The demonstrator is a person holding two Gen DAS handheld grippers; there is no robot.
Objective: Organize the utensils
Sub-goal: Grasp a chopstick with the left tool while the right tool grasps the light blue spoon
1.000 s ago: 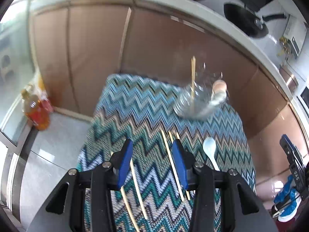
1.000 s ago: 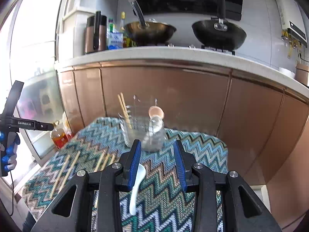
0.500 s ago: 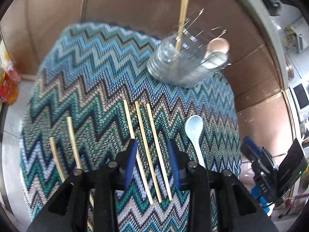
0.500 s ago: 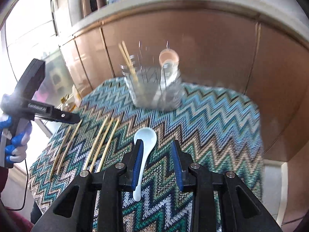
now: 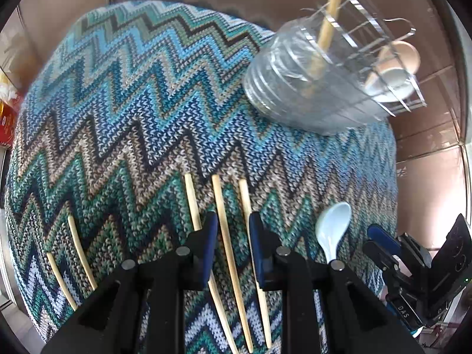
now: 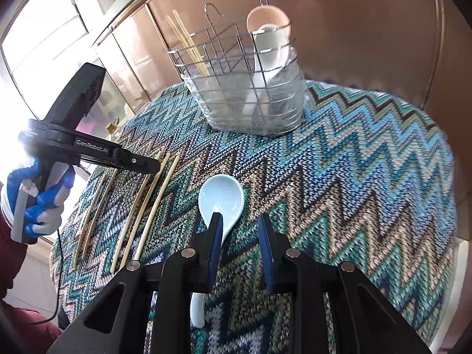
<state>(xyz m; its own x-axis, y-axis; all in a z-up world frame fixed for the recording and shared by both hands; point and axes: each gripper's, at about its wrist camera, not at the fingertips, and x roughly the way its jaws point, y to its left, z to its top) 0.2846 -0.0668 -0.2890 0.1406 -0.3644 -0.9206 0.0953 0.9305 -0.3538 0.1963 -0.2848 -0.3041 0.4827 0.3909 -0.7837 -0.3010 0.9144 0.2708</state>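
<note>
A wire utensil caddy with a clear ribbed plastic base stands at the far edge of the round table's zigzag-knit cloth. One compartment holds two pale wooden chopsticks leaning upright; another holds a white and a peach ceramic spoon. Nearer, five loose wooden chopsticks lie side by side, a pale blue ceramic spoon beside them. The left gripper, jaws just narrowing, straddles one chopstick without pressing it. The right gripper, also narrowing, sits beside the spoon, gripping nothing.
</note>
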